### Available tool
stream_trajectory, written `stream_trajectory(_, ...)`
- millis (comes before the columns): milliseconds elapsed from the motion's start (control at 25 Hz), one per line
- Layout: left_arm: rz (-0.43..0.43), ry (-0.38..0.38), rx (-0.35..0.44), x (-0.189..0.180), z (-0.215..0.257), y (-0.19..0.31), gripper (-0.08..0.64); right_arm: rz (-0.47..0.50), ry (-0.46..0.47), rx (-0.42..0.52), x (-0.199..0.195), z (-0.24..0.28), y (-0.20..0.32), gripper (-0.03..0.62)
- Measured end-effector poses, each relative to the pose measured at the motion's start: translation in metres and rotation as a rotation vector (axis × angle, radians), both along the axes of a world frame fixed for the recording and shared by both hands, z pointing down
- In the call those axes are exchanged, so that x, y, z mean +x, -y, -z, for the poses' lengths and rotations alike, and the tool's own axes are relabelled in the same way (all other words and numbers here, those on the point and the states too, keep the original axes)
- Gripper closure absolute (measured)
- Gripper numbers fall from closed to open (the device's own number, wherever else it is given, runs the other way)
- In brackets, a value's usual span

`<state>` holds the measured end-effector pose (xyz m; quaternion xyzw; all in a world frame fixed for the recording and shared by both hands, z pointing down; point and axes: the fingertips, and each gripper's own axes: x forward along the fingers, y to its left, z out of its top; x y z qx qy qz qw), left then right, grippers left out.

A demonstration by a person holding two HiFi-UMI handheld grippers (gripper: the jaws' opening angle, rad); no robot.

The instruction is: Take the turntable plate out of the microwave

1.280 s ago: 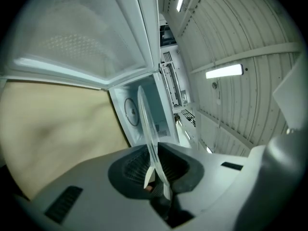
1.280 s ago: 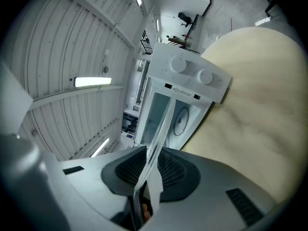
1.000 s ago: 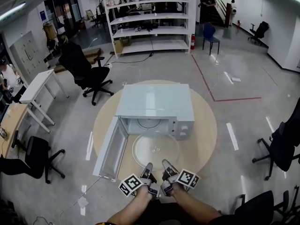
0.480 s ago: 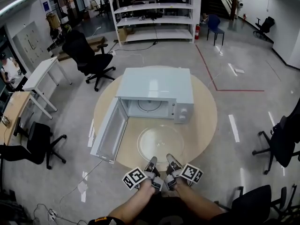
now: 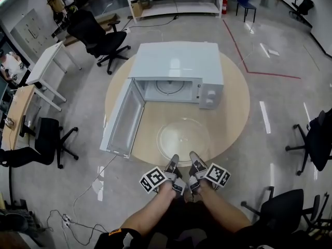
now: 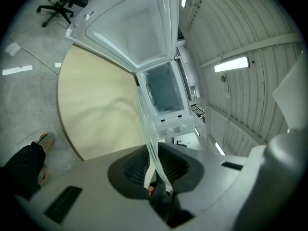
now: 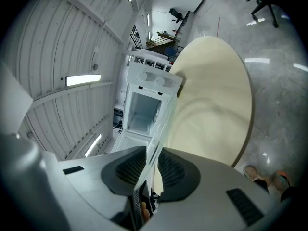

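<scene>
The clear glass turntable plate (image 5: 182,138) is outside the microwave, level and low over the round wooden table (image 5: 234,113). Whether it touches the tabletop I cannot tell. My left gripper (image 5: 173,165) and right gripper (image 5: 193,162) sit side by side, each shut on the plate's near rim. In the left gripper view the glass rim (image 6: 150,138) runs edge-on into the left gripper (image 6: 155,170). The right gripper view shows the plate (image 7: 162,124) clamped by the right gripper (image 7: 148,172). The white microwave (image 5: 176,69) stands behind, its door (image 5: 123,121) swung open to the left.
The microwave's cavity (image 5: 167,90) shows only the roller ring. Black office chairs stand around the table (image 5: 96,35) (image 5: 316,141) (image 5: 36,144) (image 5: 282,209). A white desk (image 5: 44,69) is at the left, and a cable (image 5: 93,183) lies on the floor.
Both grippers have drawn the plate back from the microwave toward the table's near edge and lowered it. The microwave and its open door have not moved.
</scene>
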<state>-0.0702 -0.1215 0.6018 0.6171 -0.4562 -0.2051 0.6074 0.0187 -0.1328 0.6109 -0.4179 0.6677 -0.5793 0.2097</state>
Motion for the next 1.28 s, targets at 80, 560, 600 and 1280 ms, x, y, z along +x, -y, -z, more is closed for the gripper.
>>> stream_trajectory(80,0.0,0.002,-0.006,-0.001,-0.004,0.001,0.468,-0.004,-0.002,-0.008,-0.001,-0.004,0.001,0.517)
stream_trajectory(560,0.006,-0.002,-0.041,-0.002,-0.024,0.006,0.468,-0.023,0.006,-0.054,-0.001,-0.025,0.005,0.517)
stream_trajectory(600,0.007,-0.004,-0.045,-0.002,-0.025,0.006,0.468,-0.027,0.01,-0.059,-0.001,-0.027,0.005,0.517)
stream_trajectory(1280,0.069,-0.067,-0.132,-0.001,-0.046,0.006,0.471,-0.023,-0.012,-0.113,0.001,-0.047,0.006,0.517)
